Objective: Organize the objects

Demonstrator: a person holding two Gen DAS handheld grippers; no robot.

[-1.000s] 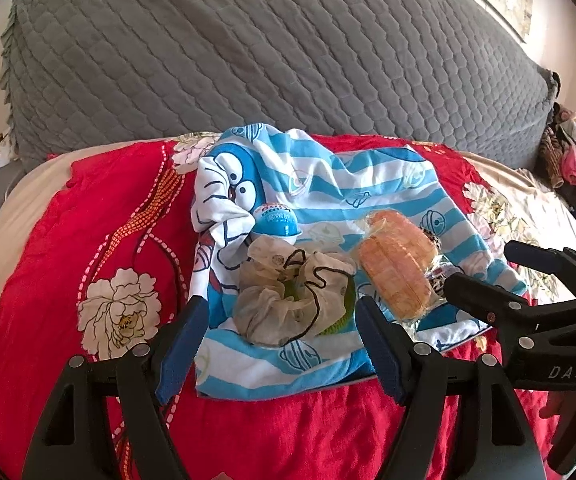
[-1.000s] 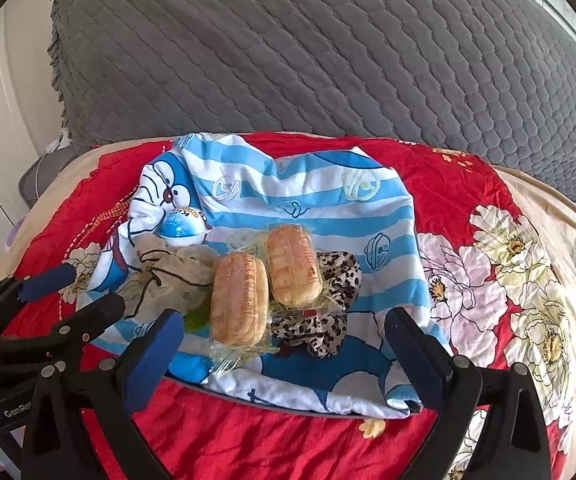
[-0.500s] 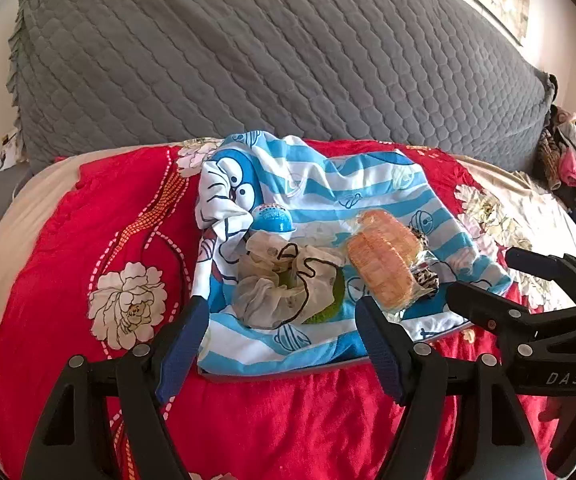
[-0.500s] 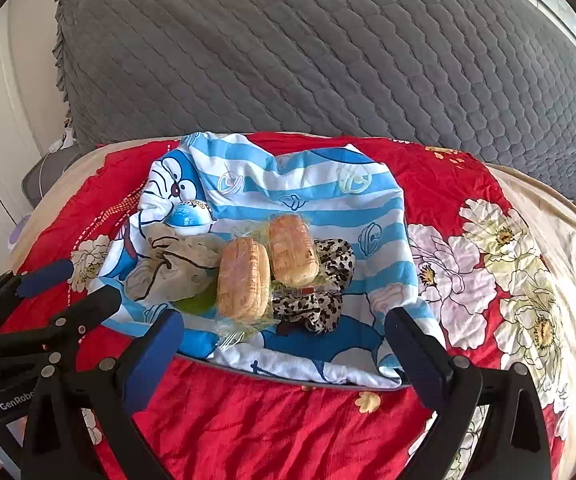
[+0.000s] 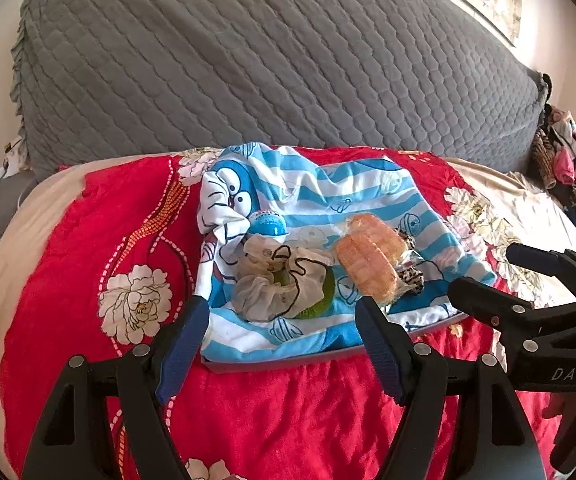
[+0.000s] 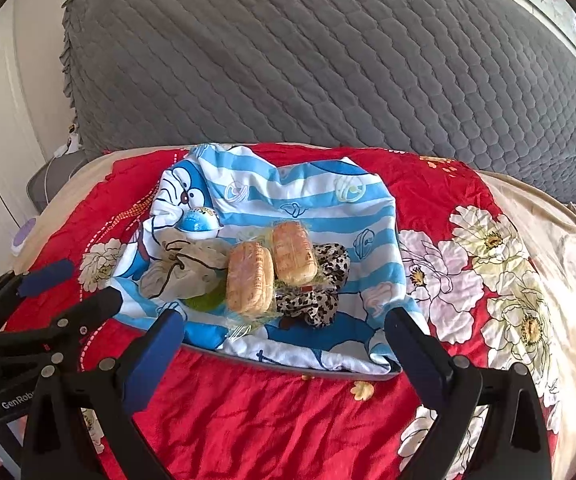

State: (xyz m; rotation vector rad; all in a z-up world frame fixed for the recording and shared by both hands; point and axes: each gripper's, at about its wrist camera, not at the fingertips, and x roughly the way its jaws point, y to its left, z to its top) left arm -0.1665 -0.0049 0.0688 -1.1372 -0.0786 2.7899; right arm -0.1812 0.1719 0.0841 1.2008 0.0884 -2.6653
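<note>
Two plastic-wrapped golden bread loaves (image 6: pixel 268 268) beside a crumpled beige drawstring pouch (image 5: pixel 276 284) on soft striped cartoon cloth (image 6: pixel 308 200). Left gripper (image 5: pixel 284 344) and right gripper (image 6: pixel 284 344) spread wide, grasping nothing.

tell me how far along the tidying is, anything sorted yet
Nothing looks sorted yet. The two wrapped buns, beige drawstring pouch, leopard-print cloth and blue ball sit heaped on the striped cartoon cloth. Nothing is in hand: the left hand-held gripper and right hand-held gripper are both open and empty, short of the pile. Every item remains to move.
</note>
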